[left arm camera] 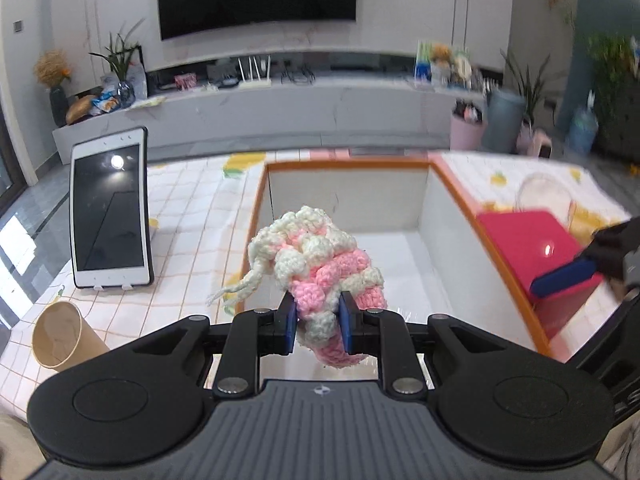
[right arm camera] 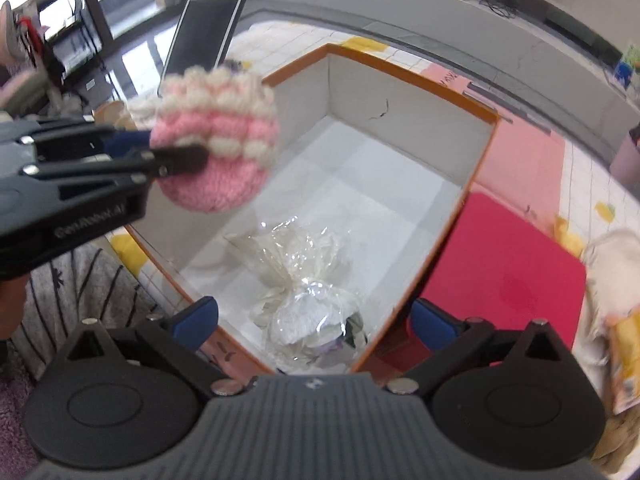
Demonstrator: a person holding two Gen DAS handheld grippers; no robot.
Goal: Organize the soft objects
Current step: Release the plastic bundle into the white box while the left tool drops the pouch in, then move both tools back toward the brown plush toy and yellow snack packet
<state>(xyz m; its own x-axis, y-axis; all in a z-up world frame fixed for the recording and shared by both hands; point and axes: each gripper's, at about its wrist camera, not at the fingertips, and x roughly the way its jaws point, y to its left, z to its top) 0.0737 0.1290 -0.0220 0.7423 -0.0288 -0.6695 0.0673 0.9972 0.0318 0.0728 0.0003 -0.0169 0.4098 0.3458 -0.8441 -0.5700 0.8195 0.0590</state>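
Observation:
My left gripper is shut on a pink and white crocheted pouch and holds it in the air over the near left edge of an orange-rimmed white box. In the right wrist view the pouch hangs above the box's left wall, with the left gripper coming in from the left. My right gripper is open and empty above the box's near end. A white soft item wrapped in clear plastic lies on the box floor below it.
A tablet stands on the checked tablecloth left of the box. A paper cup lies at the near left. A red pad lies right of the box, with a beige soft item at the far right. My right gripper's finger shows over the pad.

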